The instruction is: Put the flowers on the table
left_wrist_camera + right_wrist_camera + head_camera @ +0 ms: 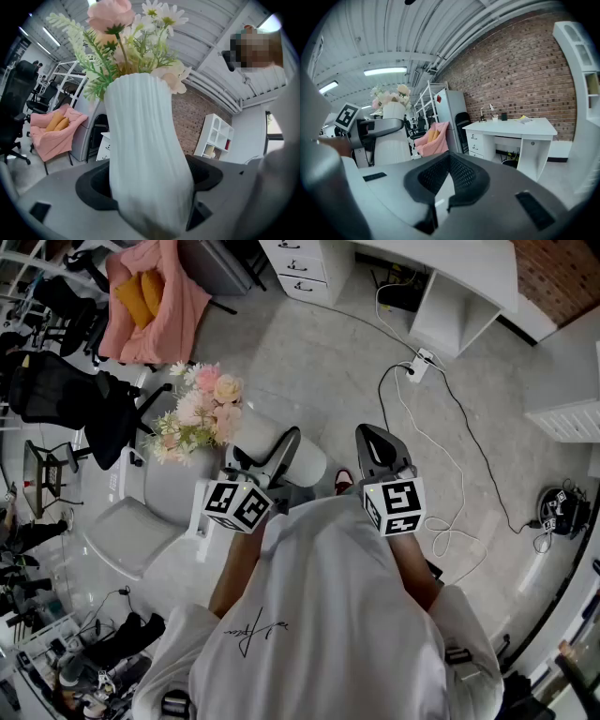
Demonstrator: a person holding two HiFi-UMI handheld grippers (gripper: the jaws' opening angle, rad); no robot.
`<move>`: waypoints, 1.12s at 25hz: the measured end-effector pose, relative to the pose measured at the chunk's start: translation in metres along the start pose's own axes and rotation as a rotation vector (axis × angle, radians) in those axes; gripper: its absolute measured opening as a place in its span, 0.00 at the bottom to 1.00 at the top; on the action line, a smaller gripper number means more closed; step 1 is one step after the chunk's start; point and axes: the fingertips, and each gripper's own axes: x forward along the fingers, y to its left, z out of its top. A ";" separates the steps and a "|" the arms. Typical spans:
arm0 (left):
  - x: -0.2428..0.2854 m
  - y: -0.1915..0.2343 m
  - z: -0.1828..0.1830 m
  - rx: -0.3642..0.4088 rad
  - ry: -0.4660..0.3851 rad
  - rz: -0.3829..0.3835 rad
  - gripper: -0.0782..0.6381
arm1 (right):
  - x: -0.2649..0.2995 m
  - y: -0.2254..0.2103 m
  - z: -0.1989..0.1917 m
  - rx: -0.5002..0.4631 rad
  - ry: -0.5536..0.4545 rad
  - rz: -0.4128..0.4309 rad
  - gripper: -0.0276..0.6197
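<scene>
Left gripper (267,454) has its jaws spread wide and clamped on a white ribbed vase (143,154), one pad on each side, vase upright between them. Flowers (126,28), pink and white with green leaves, stick out of the vase top, above the jaws. Right gripper (449,164) has its jaws pressed together with nothing between them, beside the left gripper and not touching the vase.

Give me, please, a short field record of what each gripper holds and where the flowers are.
left gripper: shut on ribbed white vase
vase contents: pink and white flowers
right gripper: jaws together, empty
vase support: held above the floor, on no table
nearest table: white desk by red brick wall, apart from vase
</scene>
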 end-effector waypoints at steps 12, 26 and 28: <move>0.014 0.021 0.012 -0.004 -0.023 0.004 0.73 | 0.027 0.002 0.003 0.005 -0.001 0.017 0.08; 0.064 0.054 0.041 0.006 -0.018 -0.081 0.73 | 0.077 -0.009 0.026 0.012 -0.006 -0.038 0.08; 0.079 0.065 0.051 -0.001 -0.009 -0.080 0.73 | 0.092 -0.013 0.036 0.017 0.003 -0.044 0.08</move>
